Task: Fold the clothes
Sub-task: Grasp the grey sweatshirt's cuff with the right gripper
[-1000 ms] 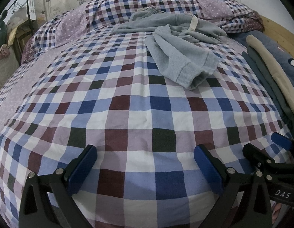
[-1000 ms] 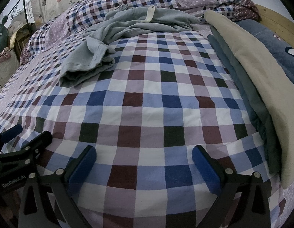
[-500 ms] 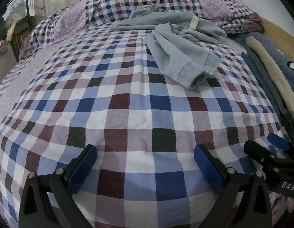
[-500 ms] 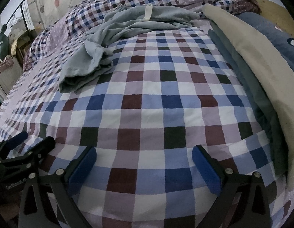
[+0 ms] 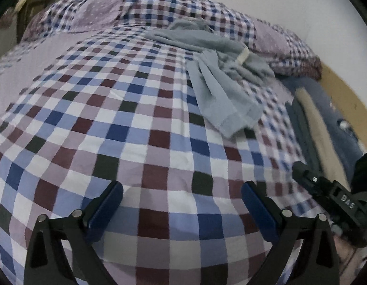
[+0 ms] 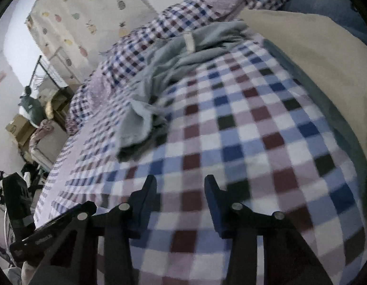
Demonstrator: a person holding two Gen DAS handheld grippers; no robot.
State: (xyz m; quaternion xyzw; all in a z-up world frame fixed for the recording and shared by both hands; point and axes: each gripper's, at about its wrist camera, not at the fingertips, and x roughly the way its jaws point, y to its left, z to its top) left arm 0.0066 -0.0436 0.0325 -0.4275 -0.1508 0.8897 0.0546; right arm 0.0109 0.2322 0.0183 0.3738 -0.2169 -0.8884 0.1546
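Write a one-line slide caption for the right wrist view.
Right gripper, jaws closing on nothing, above the checked bedspread, crumpled grey garment ahead.

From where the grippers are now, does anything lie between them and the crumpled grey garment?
Nothing visible does. Only bare checked bedspread lies between the left gripper, the right gripper and the grey garment.

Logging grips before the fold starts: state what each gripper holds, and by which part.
Nothing is held. The left gripper stands open over the checked bedcover; the right gripper is closing on nothing. The grey garment lies untouched further up the bed.
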